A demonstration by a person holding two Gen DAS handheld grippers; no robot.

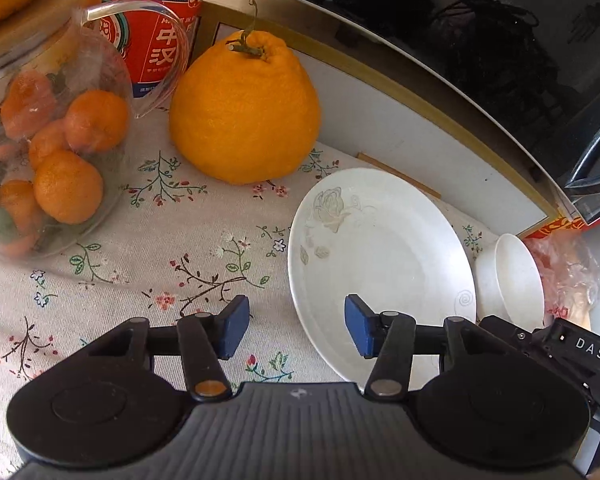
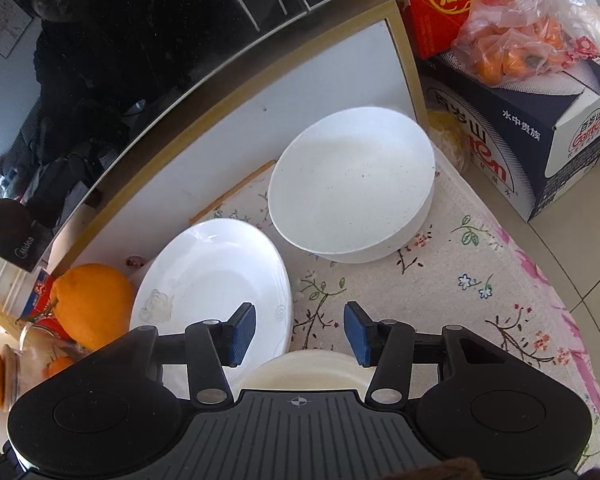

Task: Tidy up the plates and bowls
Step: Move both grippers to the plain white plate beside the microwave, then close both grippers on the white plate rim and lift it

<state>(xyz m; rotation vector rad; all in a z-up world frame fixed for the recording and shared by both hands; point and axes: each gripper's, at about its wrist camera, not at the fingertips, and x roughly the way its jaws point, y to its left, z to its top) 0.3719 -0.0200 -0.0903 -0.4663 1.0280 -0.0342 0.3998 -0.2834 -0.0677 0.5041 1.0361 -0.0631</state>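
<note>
In the left wrist view, the left gripper [image 1: 296, 326] is held above the floral tablecloth [image 1: 160, 264] with its blue pads spread and nothing between them; the near left rim of the white plate [image 1: 380, 256] lies beneath the right pad. A white bowl [image 1: 512, 276] is seen just right of the plate, a large orange citrus fruit [image 1: 244, 108] behind it, and a glass jar of mandarins [image 1: 48, 152] at left. In the right wrist view, the right gripper [image 2: 300, 332] is likewise spread and empty, above a cream dish [image 2: 304, 370] partly hidden under it. The plate [image 2: 216, 280] is seen at left, the bowl [image 2: 352, 184] beyond.
</note>
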